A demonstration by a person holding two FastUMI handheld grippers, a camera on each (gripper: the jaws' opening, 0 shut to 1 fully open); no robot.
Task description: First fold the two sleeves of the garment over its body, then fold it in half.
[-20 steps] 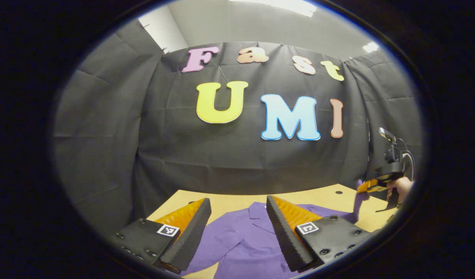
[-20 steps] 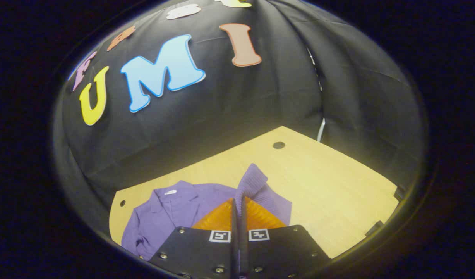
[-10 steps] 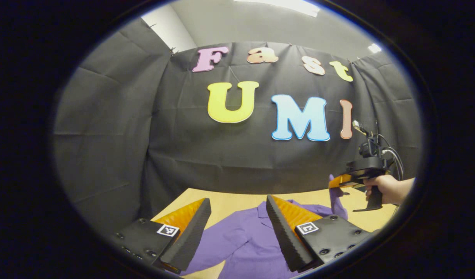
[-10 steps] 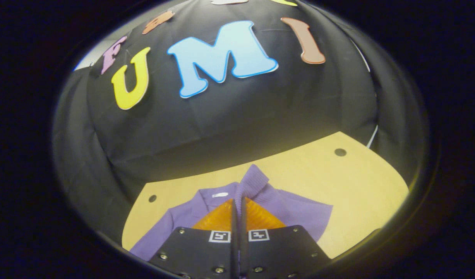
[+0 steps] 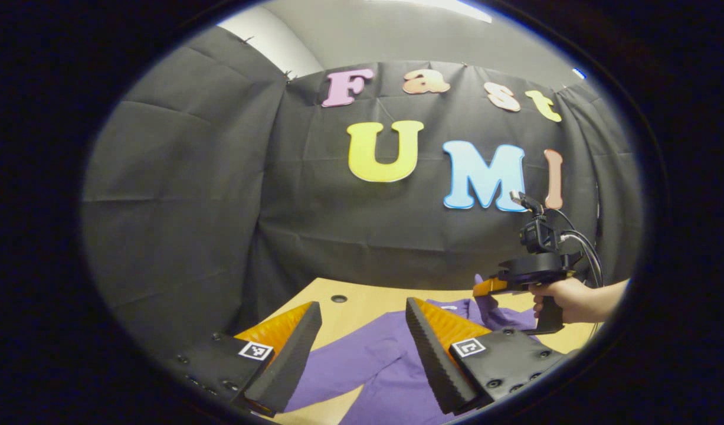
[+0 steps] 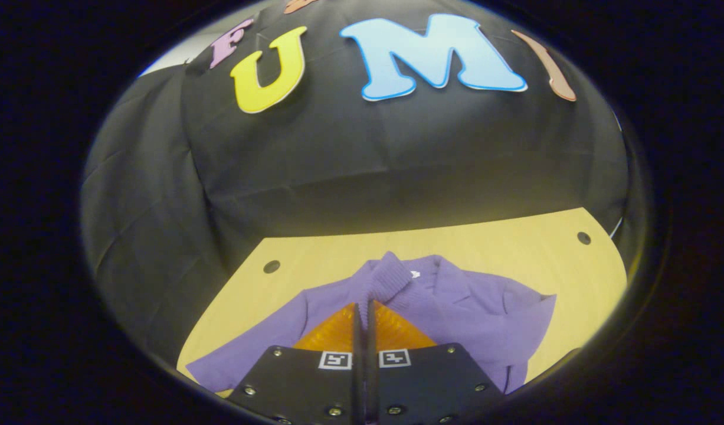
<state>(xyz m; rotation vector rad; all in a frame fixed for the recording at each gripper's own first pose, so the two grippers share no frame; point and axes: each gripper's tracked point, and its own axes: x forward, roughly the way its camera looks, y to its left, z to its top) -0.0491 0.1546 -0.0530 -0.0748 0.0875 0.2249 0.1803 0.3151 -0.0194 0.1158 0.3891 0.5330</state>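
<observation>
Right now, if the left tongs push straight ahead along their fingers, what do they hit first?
Probably the purple garment: it lies on the table just past the open left tongs, its sleeve and body showing between the fingers. If the line runs higher, the booth wall comes next; depth is unclear.

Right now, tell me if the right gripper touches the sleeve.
Touching. The right gripper view shows the right gripper shut on the sleeve, cuff sticking out above.

The garment [image 6: 456,307] is cut off at the lower edge of the right gripper view, its hem hidden behind the right gripper [image 6: 364,321]. In the left gripper view, the left gripper [image 5: 362,348] hides part of its body. The label at its collar [image 6: 414,274] is too small to tell.
</observation>
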